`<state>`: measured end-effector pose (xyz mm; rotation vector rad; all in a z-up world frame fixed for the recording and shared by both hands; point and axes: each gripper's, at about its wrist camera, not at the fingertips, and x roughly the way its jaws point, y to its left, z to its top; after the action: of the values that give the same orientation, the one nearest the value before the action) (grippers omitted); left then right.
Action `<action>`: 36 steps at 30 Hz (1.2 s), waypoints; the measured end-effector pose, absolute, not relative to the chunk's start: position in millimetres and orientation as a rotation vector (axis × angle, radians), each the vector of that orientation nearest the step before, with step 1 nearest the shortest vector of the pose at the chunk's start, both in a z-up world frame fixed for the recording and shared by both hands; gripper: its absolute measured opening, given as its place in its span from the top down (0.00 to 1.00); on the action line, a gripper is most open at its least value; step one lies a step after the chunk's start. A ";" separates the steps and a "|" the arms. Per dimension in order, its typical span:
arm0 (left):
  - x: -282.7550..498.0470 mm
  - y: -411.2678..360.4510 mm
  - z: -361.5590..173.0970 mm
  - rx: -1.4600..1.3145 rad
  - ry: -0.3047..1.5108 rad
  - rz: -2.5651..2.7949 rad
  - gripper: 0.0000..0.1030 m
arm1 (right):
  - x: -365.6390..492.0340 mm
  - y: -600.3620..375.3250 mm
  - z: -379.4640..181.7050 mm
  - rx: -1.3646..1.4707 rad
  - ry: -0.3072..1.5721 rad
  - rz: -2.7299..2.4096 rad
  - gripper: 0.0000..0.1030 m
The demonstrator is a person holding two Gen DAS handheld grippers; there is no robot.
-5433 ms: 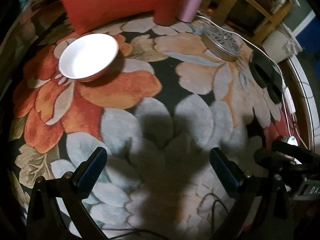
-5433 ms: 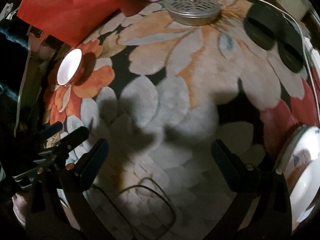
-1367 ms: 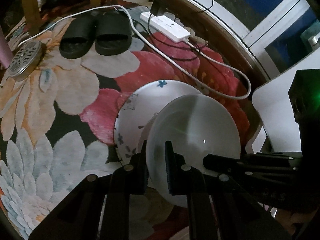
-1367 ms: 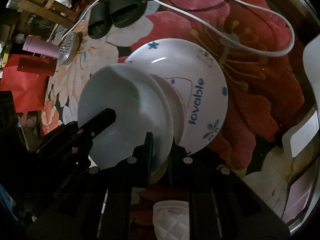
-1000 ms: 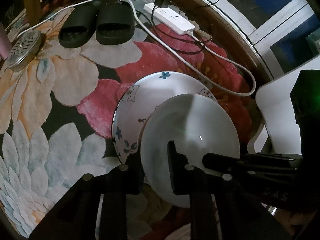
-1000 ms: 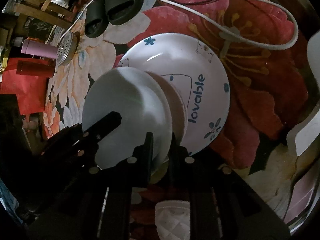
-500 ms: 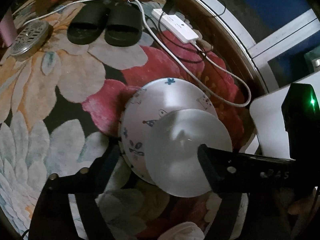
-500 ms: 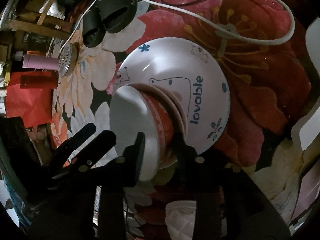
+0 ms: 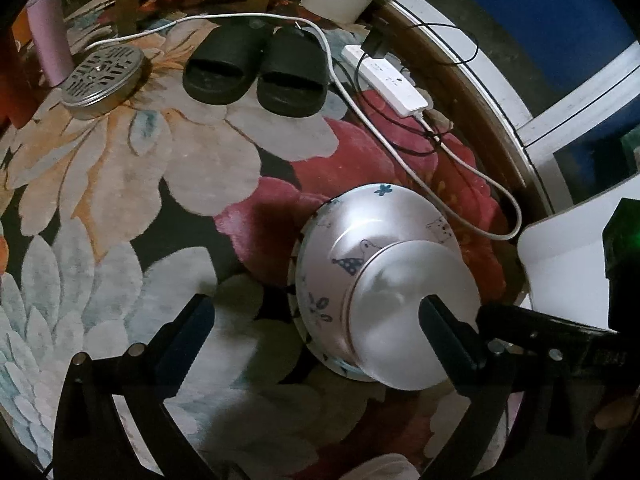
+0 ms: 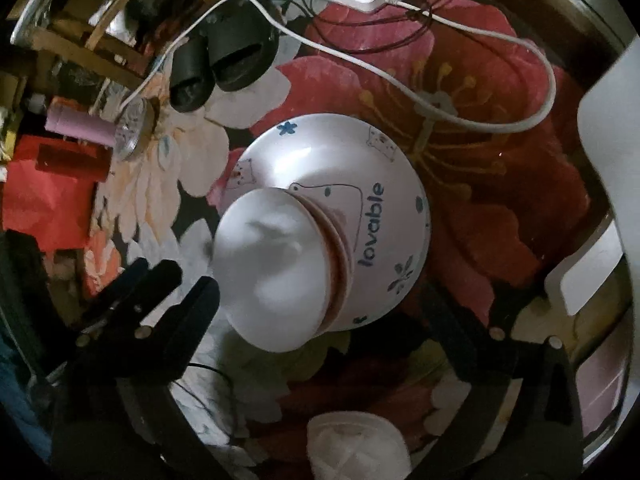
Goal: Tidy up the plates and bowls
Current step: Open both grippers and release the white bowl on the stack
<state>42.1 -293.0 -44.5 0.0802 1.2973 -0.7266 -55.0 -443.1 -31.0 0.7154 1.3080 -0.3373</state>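
Bowls stacked on a flowered rug (image 9: 168, 168)

A white bowl (image 9: 404, 312) sits nested on the decorated plate (image 9: 384, 216) on the floor; both the left hand-held gripper (image 9: 316, 320) and right hand-held gripper (image 10: 320, 300) stand apart, empty. Black slippers (image 9: 256, 68), a power strip (image 9: 392, 84), a white cable (image 10: 440, 92) and a metal drain cover (image 9: 102, 76) lie beyond.

Black slippers (image 9: 256, 70), white power strip (image 9: 390, 84), round metal grate (image 9: 102, 76), floral rug (image 9: 160, 184)
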 end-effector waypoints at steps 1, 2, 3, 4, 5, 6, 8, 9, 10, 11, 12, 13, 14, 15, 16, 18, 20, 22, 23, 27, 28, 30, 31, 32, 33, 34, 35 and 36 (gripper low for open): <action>41.8 -292.8 -44.6 0.091 1.293 -0.719 0.01 | -53.7 -441.7 -32.8 0.700 1.317 -0.340 0.02; 41.0 -292.7 -44.6 0.101 1.289 -0.711 0.01 | -52.7 -440.3 -34.4 0.684 1.326 -0.347 0.02; 40.6 -292.1 -44.6 0.107 1.285 -0.704 0.01 | -51.9 -438.6 -35.4 0.669 1.331 -0.350 0.01; 40.4 -291.4 -44.6 0.110 1.279 -0.697 0.01 | -51.2 -436.6 -36.2 0.649 1.336 -0.355 0.00; 40.3 -290.7 -44.5 0.115 1.274 -0.692 0.01 | -51.1 -435.2 -36.5 0.634 1.338 -0.359 0.00; 40.2 -290.3 -44.7 0.118 1.272 -0.687 0.01 | -51.0 -433.7 -36.5 0.613 1.340 -0.363 0.00; 40.4 -288.9 -44.3 0.122 1.269 -0.681 0.01 | -52.6 -432.6 -36.0 0.582 1.341 -0.378 0.00; 40.5 -288.2 -43.9 0.124 1.268 -0.679 0.01 | -52.7 -432.6 -36.2 0.569 1.342 -0.388 0.00; 40.5 -287.4 -43.8 0.127 1.268 -0.676 0.01 | -52.8 -433.2 -36.4 0.568 1.339 -0.390 0.00; 40.4 -286.8 -43.6 0.130 1.268 -0.674 0.01 | -52.9 -433.4 -36.5 0.568 1.336 -0.393 0.00; 40.2 -286.4 -43.6 0.133 1.270 -0.671 0.01 | -52.9 -433.1 -36.5 0.570 1.335 -0.395 0.00; 40.0 -285.5 -43.7 0.137 1.272 -0.669 0.01 | -52.8 -432.8 -36.9 0.573 1.334 -0.394 0.00; 39.7 -285.1 -43.3 0.140 1.272 -0.668 0.01 | -52.8 -432.4 -37.3 0.576 1.334 -0.392 0.00; 39.5 -284.5 -43.1 0.144 1.271 -0.667 0.01 | -52.9 -431.4 -37.7 0.577 1.335 -0.390 0.00; 39.0 -283.5 -42.7 0.147 1.270 -0.665 0.01 | -52.7 -430.8 -37.9 0.577 1.335 -0.389 0.00; 38.9 -282.1 -42.4 0.149 1.273 -0.661 0.01 | -52.8 -428.6 -38.6 0.581 1.335 -0.389 0.00; 38.7 -281.0 -42.3 0.150 1.276 -0.658 0.01 | -52.3 -427.0 -39.6 0.586 1.336 -0.390 0.00; 38.4 -280.0 -42.4 0.155 1.278 -0.654 0.01 | -52.0 -424.6 -39.8 0.586 1.335 -0.390 0.00; 38.1 -279.3 -42.7 0.157 1.280 -0.654 0.01 | -51.5 -423.9 -40.0 0.584 1.335 -0.390 0.00; 37.2 -277.5 -42.9 0.163 1.281 -0.654 0.01 | -51.1 -421.8 -39.8 0.582 1.332 -0.391 0.00; 37.1 -277.5 -43.0 0.163 1.280 -0.654 0.01 | -51.5 -421.5 -39.7 0.581 1.333 -0.394 0.00; 37.1 -277.5 -43.0 0.162 1.281 -0.655 0.01 | -51.3 -420.6 -39.7 0.581 1.332 -0.397 0.00; 36.8 -277.2 -43.0 0.162 1.282 -0.655 0.01 | -51.4 -420.1 -39.7 0.580 1.333 -0.398 0.00; 37.0 -277.6 -43.1 0.162 1.283 -0.654 0.01 | -51.0 -420.0 -39.9 0.578 1.335 -0.397 0.00; 36.8 -277.6 -43.0 0.160 1.286 -0.656 0.01 | -50.7 -419.8 -40.1 0.576 1.336 -0.397 0.00; 36.5 -277.1 -43.0 0.159 1.289 -0.658 0.01 | -50.5 -419.9 -40.2 0.576 1.338 -0.397 0.00; 36.1 -276.8 -43.0 0.159 1.289 -0.660 0.01 | -50.7 -420.0 -40.2 0.577 1.339 -0.398 0.00; 35.7 -276.7 -43.1 0.158 1.290 -0.661 0.01 | -50.8 -420.0 -40.4 0.579 1.340 -0.396 0.00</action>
<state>35.7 -276.7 -43.1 0.1576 1.2903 -0.6613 -50.8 -420.0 -40.4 0.5794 1.3399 -0.3960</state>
